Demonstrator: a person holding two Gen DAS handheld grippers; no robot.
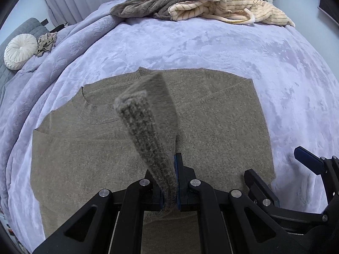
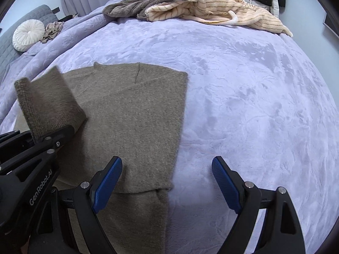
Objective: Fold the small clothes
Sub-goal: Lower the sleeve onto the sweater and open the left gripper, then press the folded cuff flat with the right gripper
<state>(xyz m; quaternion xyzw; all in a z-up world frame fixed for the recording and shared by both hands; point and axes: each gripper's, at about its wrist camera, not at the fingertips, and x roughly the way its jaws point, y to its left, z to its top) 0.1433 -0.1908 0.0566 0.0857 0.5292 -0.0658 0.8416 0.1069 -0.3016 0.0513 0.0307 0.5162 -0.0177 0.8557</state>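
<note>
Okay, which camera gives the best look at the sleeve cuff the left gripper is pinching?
The left wrist view: the sleeve cuff rises dead centre from the shut left gripper, ribbing clear. The right wrist view shows it only at the left edge, partly behind the left gripper's frame, above the flat sweater.

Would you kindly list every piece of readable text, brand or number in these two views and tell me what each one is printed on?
"GenRobot.AI": white lettering along the black body of the left gripper, seen at the left edge of the right wrist view.

Nothing else is readable: the brown sweater, the lavender blanket, the striped cream garment and the right gripper show no lettering or tags.
</note>
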